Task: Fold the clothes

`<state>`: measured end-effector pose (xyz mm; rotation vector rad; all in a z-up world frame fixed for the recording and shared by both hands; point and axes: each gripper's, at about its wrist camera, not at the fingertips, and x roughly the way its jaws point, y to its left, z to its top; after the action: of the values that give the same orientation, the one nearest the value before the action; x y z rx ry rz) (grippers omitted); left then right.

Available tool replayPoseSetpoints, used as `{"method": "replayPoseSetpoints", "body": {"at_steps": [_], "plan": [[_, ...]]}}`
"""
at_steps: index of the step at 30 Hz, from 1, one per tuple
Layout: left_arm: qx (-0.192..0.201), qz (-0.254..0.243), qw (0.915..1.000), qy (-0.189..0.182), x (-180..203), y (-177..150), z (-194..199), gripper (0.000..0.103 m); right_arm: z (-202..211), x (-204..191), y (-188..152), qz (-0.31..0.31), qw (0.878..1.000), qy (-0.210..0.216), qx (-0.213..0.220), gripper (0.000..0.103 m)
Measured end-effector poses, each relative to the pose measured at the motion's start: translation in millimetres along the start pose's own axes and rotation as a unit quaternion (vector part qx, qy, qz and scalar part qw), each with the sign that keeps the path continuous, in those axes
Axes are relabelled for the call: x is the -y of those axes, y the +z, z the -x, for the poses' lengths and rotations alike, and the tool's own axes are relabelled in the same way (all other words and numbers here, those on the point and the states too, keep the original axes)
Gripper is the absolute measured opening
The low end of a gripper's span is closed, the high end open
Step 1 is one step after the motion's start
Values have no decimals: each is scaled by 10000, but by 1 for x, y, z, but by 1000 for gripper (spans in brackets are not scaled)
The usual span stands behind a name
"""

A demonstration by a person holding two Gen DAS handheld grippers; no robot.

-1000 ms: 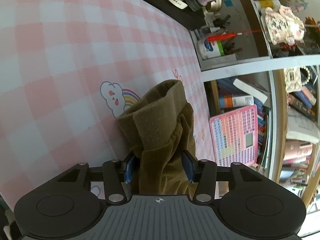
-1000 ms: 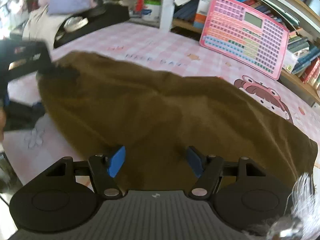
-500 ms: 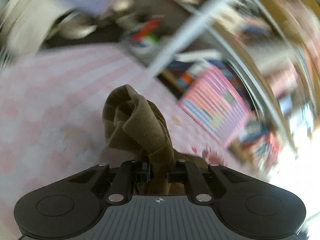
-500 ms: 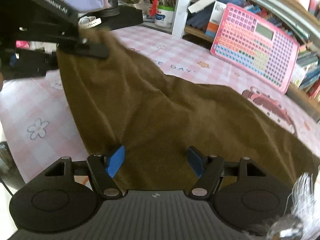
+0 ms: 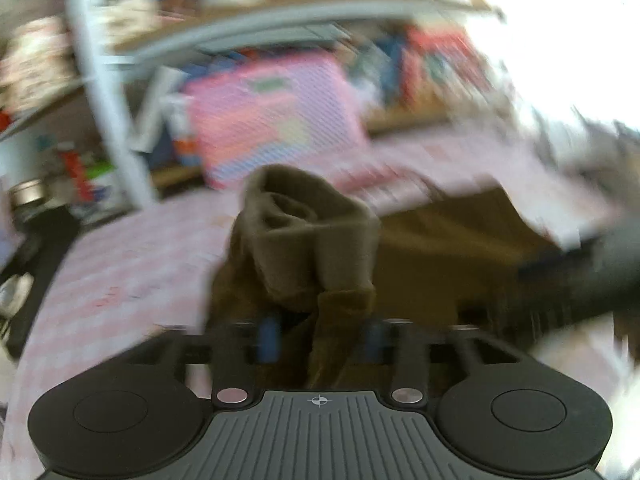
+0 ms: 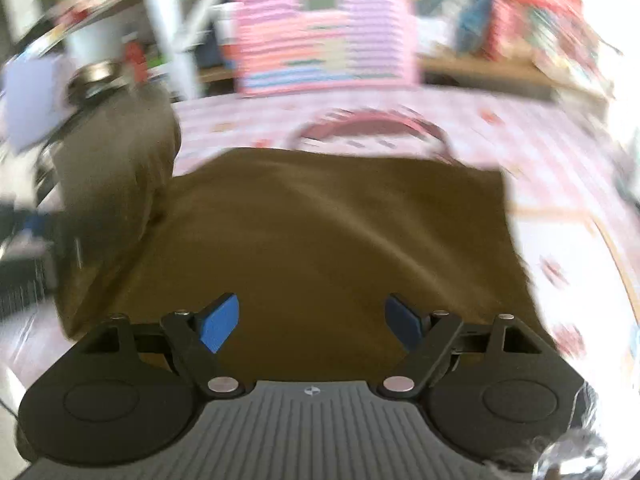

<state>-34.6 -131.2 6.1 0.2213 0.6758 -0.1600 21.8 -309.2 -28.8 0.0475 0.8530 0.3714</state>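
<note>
A brown garment [image 6: 320, 232] lies spread on the pink checked table cover [image 6: 560, 184]. In the left wrist view its bunched cuff end [image 5: 308, 232] stands up between the fingers of my left gripper [image 5: 320, 338]. The blue pads stand apart on either side of the cloth, so the jaws look open; the frame is blurred. My right gripper [image 6: 316, 322] is open and empty, low over the near part of the garment. The left gripper shows as a dark blur at the left edge of the right wrist view [image 6: 28, 240], with cloth rising beside it.
A pink calculator-like board [image 6: 324, 36] leans against shelves of books at the back. A white shelf post [image 6: 168, 28], a pen cup and a metal tin [image 6: 92, 76] stand back left. The right gripper appears as a dark blur at the right of the left wrist view [image 5: 580, 284].
My left gripper shut on the cuff, swung it up and to the right over the garment, and its pads now stand apart again. My right gripper stayed open and turned toward the shelves.
</note>
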Motion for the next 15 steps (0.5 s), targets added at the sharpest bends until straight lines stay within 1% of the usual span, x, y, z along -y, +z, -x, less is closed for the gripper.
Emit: {"method": "replayPoseSetpoints", "body": {"at_steps": [1, 2, 4, 6, 8, 9, 10, 11, 12, 13, 14, 15], "plan": [[-154, -143, 9997, -122, 11, 0, -4, 72, 0, 12, -1, -184, 9998, -17, -59, 79], [-213, -91, 9995, -218, 15, -1, -4, 72, 0, 21, -1, -350, 9993, 27, -118, 79], [-316, 251, 9987, -315, 15, -3, -1, 72, -1, 36, 0, -663, 9973, 238, -231, 79], [-288, 838, 9956, -300, 1, -5, 8, 73, -3, 44, 3, -941, 9928, 646, -352, 79], [-218, 1532, 9877, -242, -17, -10, 19, 78, -8, 46, 9, -1207, 9838, 1224, -512, 79], [-152, 1964, 9803, -159, -29, -13, 25, 78, -14, 45, 12, -1343, 9768, 1543, -635, 79], [-80, 2448, 9695, -46, -41, -17, 31, 78, -20, 43, 15, -1469, 9689, 1835, -771, 80], [-38, 2857, 9583, 60, -50, -24, 36, 78, -26, 41, 19, -1592, 9598, 2126, -907, 80], [-4, 3299, 9438, 180, -61, -31, 42, 78, -33, 40, 21, -1735, 9506, 2356, -1035, 80], [27, 3713, 9280, 292, -70, -39, 47, 78, -41, 38, 23, -1900, 9422, 2504, -1160, 81], [51, 4006, 9155, 361, -76, -46, 52, 78, -50, 35, 25, -2069, 9353, 2564, -1291, 81], [76, 4283, 9026, 433, -81, -52, 58, 78, -57, 33, 27, -2188, 9313, 2556, -1395, 81]]}}
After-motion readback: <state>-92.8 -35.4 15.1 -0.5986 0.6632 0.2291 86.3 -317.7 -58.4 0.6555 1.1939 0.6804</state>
